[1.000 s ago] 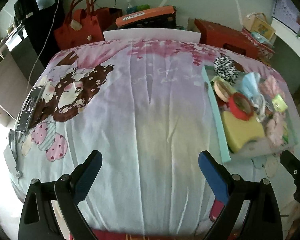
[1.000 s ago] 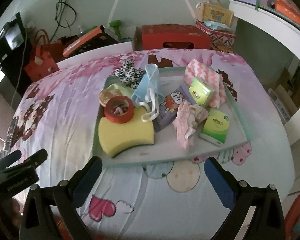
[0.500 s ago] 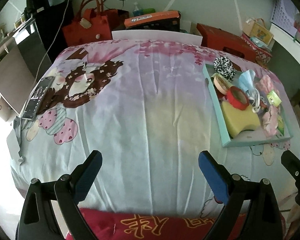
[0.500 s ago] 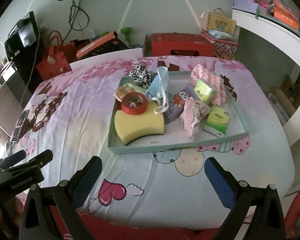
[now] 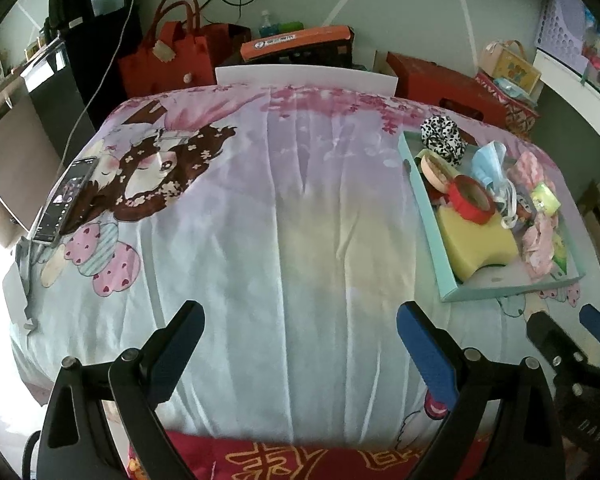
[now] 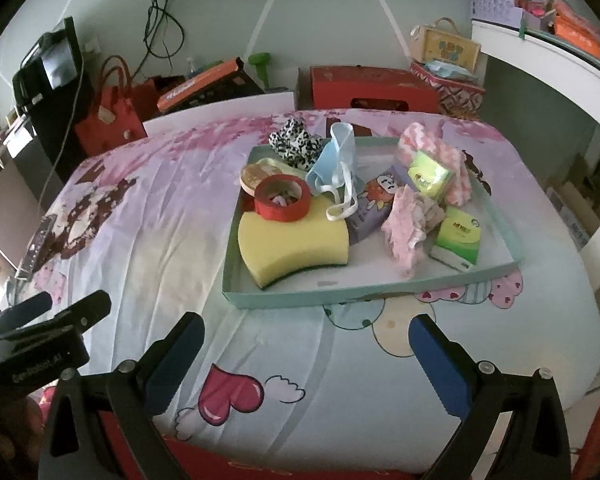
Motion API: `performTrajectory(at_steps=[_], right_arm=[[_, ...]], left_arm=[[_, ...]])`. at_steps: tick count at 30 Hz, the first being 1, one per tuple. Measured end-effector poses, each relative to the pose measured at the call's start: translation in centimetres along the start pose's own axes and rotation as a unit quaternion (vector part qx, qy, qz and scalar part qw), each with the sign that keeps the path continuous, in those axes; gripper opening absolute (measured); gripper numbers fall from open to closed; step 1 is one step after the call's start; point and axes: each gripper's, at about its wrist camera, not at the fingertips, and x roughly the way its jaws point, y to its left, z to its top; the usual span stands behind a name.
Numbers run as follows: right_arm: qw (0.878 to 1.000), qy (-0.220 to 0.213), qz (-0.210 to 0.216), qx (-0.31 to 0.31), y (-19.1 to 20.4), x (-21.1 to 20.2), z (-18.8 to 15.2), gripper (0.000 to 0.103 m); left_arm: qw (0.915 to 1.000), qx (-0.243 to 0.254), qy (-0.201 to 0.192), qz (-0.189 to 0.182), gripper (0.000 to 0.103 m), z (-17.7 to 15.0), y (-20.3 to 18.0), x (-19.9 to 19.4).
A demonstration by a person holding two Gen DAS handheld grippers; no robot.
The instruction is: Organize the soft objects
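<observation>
From my remote feed: a cartoon-print bedsheet (image 5: 284,216), pale green wall (image 6: 320,12), red gift bag (image 5: 168,60), daylight flooding in at left.

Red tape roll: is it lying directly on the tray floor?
No, the red tape roll rests on top of the yellow sponge inside the tray.

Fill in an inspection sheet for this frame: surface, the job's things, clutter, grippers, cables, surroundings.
Surface: cartoon-print bedsheet, wrinkled.
Job's things: teal tray holds yellow sponge, blue face mask, pink cloth, spotted scrunchie, two green tissue packs, red tape roll resting on the sponge.
Clutter: phone at the sheet's left edge.
Grippers: left gripper and right gripper both open, empty, short of the tray.
Cables: white cable running from the phone's side up the wall.
Surroundings: red tote bag, red box.
</observation>
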Motion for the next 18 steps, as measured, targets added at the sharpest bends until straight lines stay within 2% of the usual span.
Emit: performTrajectory(at_steps=[18], right_arm=[[0.999, 0.013, 0.014, 0.027, -0.3, 1.4, 0.0, 0.103]], left_arm=[[0.9997, -0.019, 0.012, -0.009, 0.097, 0.3, -0.1, 1.3]])
